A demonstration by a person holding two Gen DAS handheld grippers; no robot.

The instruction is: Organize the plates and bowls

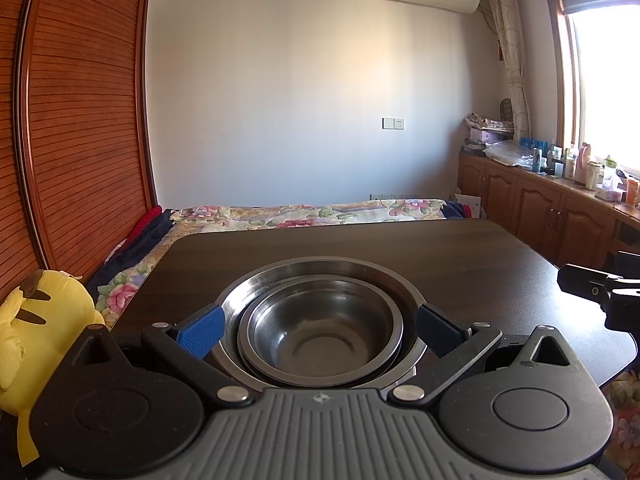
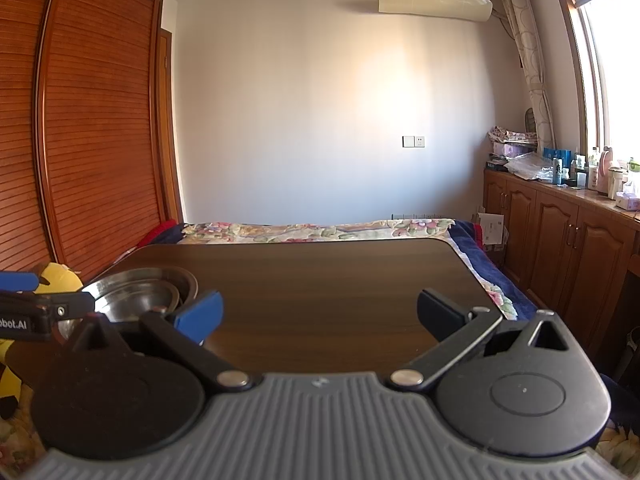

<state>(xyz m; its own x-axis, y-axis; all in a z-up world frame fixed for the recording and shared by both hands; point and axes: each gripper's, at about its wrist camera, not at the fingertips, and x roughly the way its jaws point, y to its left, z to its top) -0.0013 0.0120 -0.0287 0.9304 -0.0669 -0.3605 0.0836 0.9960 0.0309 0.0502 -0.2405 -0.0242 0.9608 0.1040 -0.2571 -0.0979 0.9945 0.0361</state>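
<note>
I count 3 steel bowls (image 1: 320, 328) nested on the dark table (image 1: 460, 264), the smallest innermost. My left gripper (image 1: 320, 326) is spread around the stack; my right gripper (image 2: 320, 314) gapes over bare tabletop.

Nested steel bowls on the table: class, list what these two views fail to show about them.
- Near rim of the outer bowl: left wrist view, hidden by the left gripper body.
- Count of nested bowls: right wrist view, partly covered by the left gripper's finger and the right gripper.
- Whether the blue pads touch the bowl: unclear in either view.
</note>
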